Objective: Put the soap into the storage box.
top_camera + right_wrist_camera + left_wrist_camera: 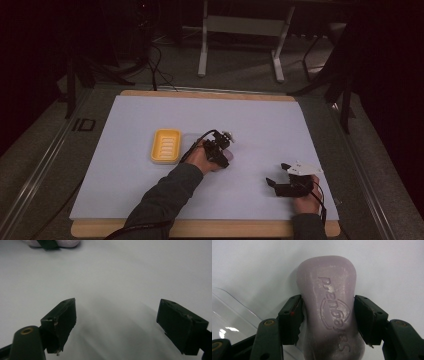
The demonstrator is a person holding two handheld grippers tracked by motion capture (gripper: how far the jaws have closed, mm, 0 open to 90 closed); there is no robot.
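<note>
Gripping the soap bar (329, 312) across its narrow waist, the left gripper (328, 320) has both pads pressed on the bar's flanks; jaws partly closed, sized to the bar. Left gripper view: the bar's long axis runs 6 to 12, straight out along the jaws, far end free at 12. Pale lilac, waisted shape, embossed lettering upside down, whitish scuffs on top. It lies flat on the white mat (387, 270); a clear plastic edge shows at 8.

High view: the left gripper (222, 145) sits mid-mat, the bar hidden under it. The yellow soap dish (166, 146) lies at 9 from that claw, near but apart, its long axis 6 to 12, empty as far as I can tell. Judgement: the next move is a lift and a carry toward 9; the left hand is far nearer the dish. The right gripper (277, 175) rests at 4 from the left one.

Right gripper view: right gripper (116, 325) jaws wide apart, nothing between them, bare mat below; the clamped soap shows at 11.
</note>
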